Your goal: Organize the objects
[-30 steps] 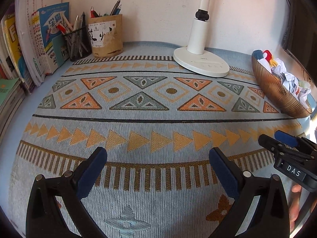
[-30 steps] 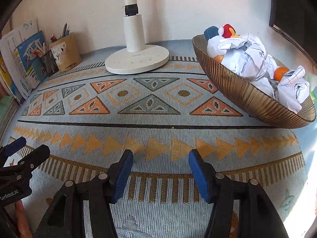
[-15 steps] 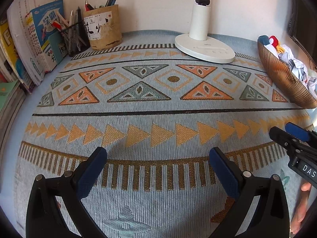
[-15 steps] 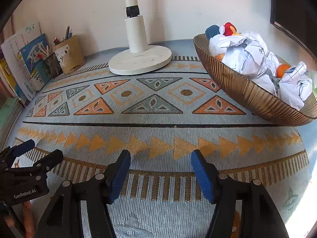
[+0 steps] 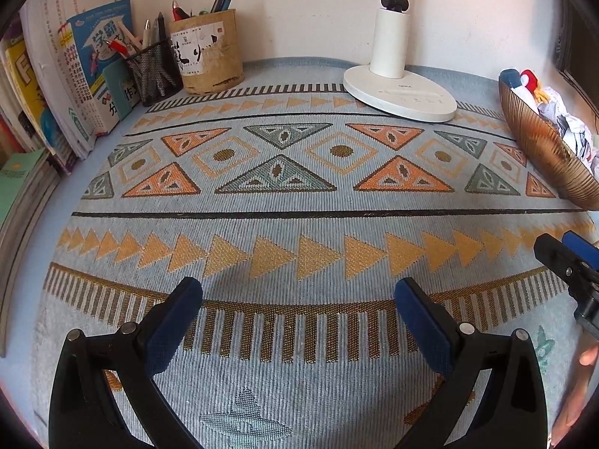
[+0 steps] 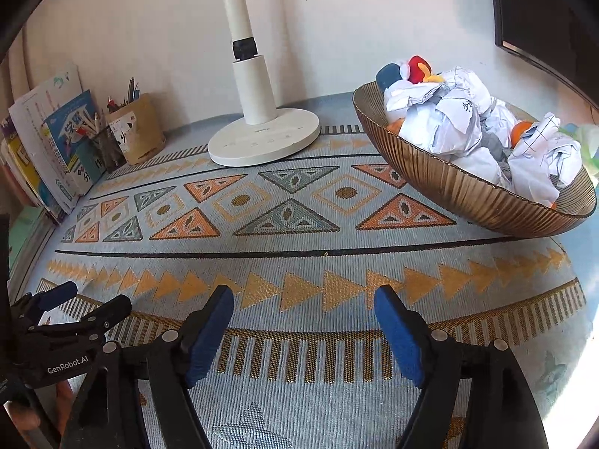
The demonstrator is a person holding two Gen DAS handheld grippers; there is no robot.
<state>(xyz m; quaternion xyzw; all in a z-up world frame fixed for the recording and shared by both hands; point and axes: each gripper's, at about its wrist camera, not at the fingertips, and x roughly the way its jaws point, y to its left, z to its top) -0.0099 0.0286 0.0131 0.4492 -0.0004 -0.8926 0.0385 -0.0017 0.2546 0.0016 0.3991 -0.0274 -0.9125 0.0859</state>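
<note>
In the left wrist view, the left tool (image 5: 297, 299) is seen spread wide and empty above the patterned woven cloth (image 5: 299, 205) on the counter; the ribbed brown bowl (image 5: 543, 153) of crumpled white paper lies at two o'clock.

In the right wrist view, the right tool (image 6: 303, 307), its jaws just widened with nothing between, is held released; the crumpled white paper (image 6: 449, 119) fills the bowl (image 6: 468, 194) at one o'clock.

The lamp (image 6: 247, 119) is cut off above its post, and crumpled paper (image 6: 449, 119) hides the bowl's (image 6: 468, 191) contents.
</note>
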